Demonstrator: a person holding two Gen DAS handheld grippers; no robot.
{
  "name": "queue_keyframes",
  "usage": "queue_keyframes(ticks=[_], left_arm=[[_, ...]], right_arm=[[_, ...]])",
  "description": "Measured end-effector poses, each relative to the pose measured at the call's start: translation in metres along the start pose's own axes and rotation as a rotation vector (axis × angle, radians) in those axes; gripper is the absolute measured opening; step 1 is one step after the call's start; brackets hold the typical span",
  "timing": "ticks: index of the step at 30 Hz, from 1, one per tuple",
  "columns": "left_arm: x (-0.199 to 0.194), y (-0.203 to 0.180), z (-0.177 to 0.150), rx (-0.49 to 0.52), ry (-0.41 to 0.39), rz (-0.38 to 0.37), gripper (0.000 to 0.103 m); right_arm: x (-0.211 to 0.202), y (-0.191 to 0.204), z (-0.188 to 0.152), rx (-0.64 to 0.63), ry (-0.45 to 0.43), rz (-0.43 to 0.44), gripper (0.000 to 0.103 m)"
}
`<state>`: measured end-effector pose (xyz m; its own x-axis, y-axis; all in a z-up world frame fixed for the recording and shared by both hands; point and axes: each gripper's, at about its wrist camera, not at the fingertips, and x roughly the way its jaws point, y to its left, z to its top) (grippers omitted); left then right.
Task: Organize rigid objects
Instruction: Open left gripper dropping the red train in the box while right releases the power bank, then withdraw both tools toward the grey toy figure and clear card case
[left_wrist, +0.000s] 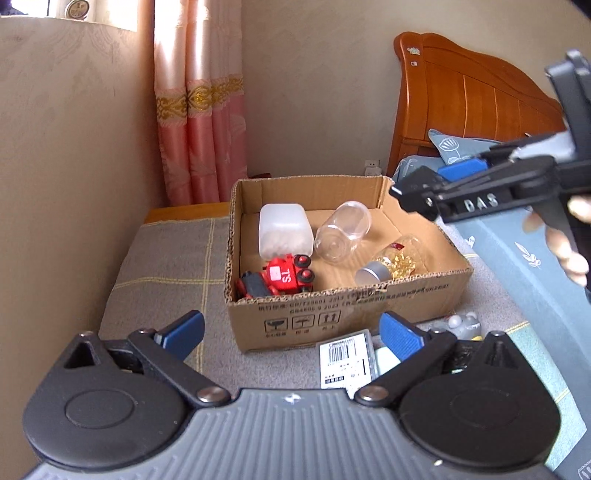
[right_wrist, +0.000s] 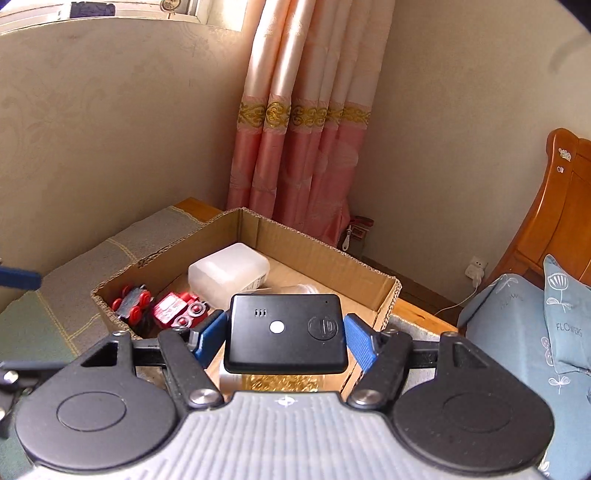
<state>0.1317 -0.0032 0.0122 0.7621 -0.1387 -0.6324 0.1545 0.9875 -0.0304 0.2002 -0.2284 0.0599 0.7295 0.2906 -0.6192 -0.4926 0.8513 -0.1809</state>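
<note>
An open cardboard box (left_wrist: 332, 317) sits on the bed. In it lie a red toy train (left_wrist: 277, 277), a white frosted tub (left_wrist: 282, 229), a clear empty jar (left_wrist: 343, 230) and a jar of gold bits with a silver lid (left_wrist: 391, 264). My left gripper (left_wrist: 291, 332) is open and empty in front of the box. My right gripper (right_wrist: 284, 334) is shut on a flat black device (right_wrist: 286, 332) and holds it above the box (right_wrist: 325, 258); it shows from the side in the left wrist view (left_wrist: 424, 192).
A barcoded flat case (left_wrist: 347, 360) and a small grey toy (left_wrist: 461, 325) lie on the blanket in front of the box. A wall stands at the left, pink curtains (right_wrist: 306, 140) behind, a wooden headboard (left_wrist: 472, 96) and blue pillows (right_wrist: 517, 325) at the right.
</note>
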Motion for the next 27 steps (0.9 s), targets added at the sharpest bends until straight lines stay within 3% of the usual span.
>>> queue_keyframes(ticks=[4, 5, 7, 9, 19, 27], left_arm=[[-0.008, 0.005, -0.007, -0.006, -0.006, 0.031, 0.101], [-0.01, 0.006, -0.008, -0.008, -0.007, 0.036, 0.101], [-0.011, 0.01, -0.01, -0.02, -0.001, 0.042, 0.101], [-0.012, 0.012, -0.013, -0.028, 0.005, 0.04, 0.101], [-0.01, 0.011, -0.017, -0.034, 0.019, 0.021, 0.101], [-0.008, 0.01, -0.02, -0.035, 0.025, 0.035, 0.101]], right_arm=[[0.032, -0.008, 0.017, 0.025, 0.026, -0.066, 0.076], [0.039, -0.011, 0.019, 0.04, 0.03, -0.093, 0.08], [0.046, -0.014, 0.022, 0.067, 0.053, -0.1, 0.098], [0.045, -0.014, 0.021, 0.081, 0.043, -0.109, 0.103], [0.016, 0.0, 0.001, 0.1, 0.08, -0.092, 0.103], [0.0, 0.001, -0.021, 0.198, 0.114, -0.104, 0.103]])
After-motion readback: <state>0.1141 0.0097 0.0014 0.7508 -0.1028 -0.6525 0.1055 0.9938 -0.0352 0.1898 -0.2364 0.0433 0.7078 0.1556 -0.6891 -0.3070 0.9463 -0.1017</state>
